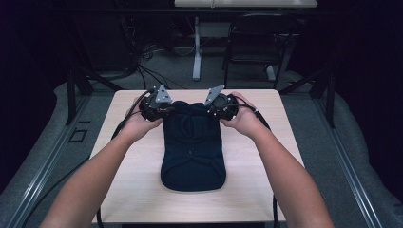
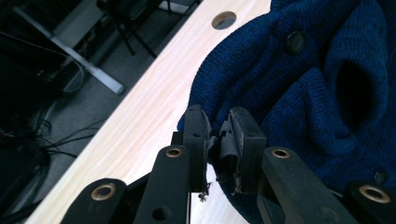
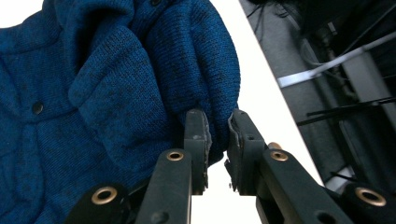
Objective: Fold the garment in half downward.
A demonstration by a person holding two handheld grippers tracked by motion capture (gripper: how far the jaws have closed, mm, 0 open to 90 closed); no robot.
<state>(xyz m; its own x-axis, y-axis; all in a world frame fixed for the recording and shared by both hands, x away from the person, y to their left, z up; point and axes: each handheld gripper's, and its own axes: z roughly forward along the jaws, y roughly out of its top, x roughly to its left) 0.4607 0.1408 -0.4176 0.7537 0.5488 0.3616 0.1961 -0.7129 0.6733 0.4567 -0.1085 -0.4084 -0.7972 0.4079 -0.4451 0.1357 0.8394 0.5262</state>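
We see bare forearms, no sleeves. Left gripper (image 1: 157, 105) and right gripper (image 1: 220, 104): black, grey three-cornered plates on top, black cables trailing. Our jaws black, brass-ringed screw holes, worn pads (image 2: 196, 135).

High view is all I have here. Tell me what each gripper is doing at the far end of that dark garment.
Observer: The left gripper has its jaws closed on the edge of the blue knit sweater.
Operator: Now the right one.
Observer: The right gripper has a fold of knit between its jaws, near the table's edge.
Operator: Give me the fastenings.
Observer: A dark button sits on the knit beyond the left jaws.
Operator: Report anything on the table there.
Observer: A round hole is in the table, clear of the sweater.
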